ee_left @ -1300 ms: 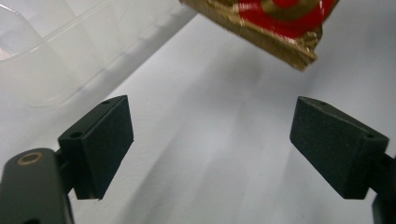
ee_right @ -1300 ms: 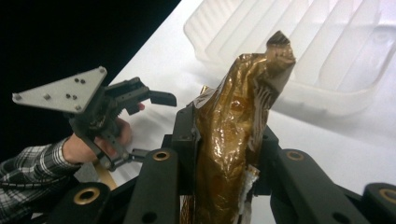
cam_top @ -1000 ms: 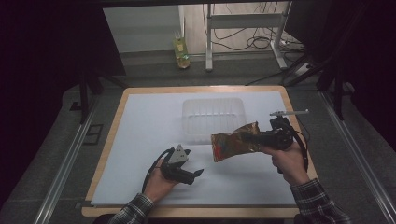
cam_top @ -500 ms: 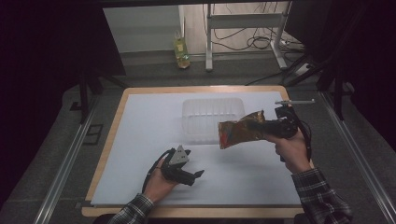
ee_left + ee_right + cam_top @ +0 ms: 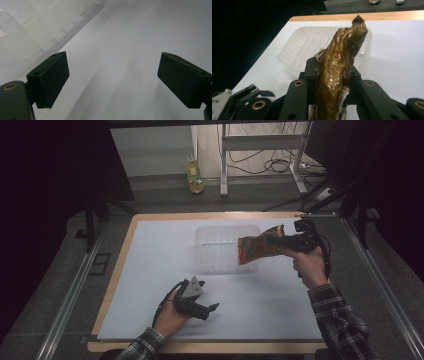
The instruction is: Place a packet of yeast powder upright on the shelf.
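A crinkled brown-gold snack bag (image 5: 257, 248) hangs in the air over the right end of a clear plastic tray (image 5: 220, 245). My right gripper (image 5: 282, 241) is shut on the bag's end; in the right gripper view the bag (image 5: 337, 75) stands squeezed between the black jaws, with the ribbed tray (image 5: 299, 50) behind it. My left gripper (image 5: 212, 309) rests low on the white mat near the front, held in a hand, jaws pointing right. Its pads (image 5: 50, 75) stand wide open with nothing between them, and the tray's corner (image 5: 22, 32) shows at upper left.
The white mat (image 5: 150, 270) lies on a wooden table whose edge (image 5: 115, 285) runs along the left. Beyond the table a yellow bottle (image 5: 194, 172) stands on the floor beside a metal frame and cables. Dark stands flank both sides.
My right hand has carried the bag away from the person and slightly up, toward the tray's right end. The left hand has stayed where it was.
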### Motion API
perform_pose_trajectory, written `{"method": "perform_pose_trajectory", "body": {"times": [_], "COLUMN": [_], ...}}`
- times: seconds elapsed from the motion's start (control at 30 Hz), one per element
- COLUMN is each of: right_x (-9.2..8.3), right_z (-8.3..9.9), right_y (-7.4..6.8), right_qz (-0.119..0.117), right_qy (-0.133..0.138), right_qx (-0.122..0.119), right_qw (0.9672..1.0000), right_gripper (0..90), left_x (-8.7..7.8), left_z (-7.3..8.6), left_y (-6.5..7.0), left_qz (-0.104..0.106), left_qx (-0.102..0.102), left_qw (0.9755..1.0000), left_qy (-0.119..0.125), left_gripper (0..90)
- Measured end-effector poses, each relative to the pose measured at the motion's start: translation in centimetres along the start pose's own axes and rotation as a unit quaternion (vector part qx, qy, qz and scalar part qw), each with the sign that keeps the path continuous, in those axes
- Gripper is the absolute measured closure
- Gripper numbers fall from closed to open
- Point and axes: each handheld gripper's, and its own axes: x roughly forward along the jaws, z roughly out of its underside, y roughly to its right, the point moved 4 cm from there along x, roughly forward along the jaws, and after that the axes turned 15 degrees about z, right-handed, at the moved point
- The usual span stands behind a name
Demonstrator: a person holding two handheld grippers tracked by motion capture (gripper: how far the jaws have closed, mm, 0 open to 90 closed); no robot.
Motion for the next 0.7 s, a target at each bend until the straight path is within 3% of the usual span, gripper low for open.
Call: {"method": "perform_pose_trajectory", "body": {"times": [0.43,0.7], "right_x": [2.6,3.6], "right_z": [-1.7,-2.2], "right_y": [-0.4,-0.8], "right_qz": [0.036,0.046], "right_qy": [-0.01,-0.011], "right_qx": [-0.012,-0.019], "right_qw": [0.9992,0.9987], "right_gripper": [70.5,70.5], "left_x": [-0.1,-0.2], "left_z": [0.0,0.0], "left_y": [0.0,0.0], "left_qz": [-0.004,-0.006], "left_qx": [0.005,0.006], "left_qw": [1.0,1.0], "left_qy": [0.0,0.002], "left_gripper": [10.2,10.2]}}
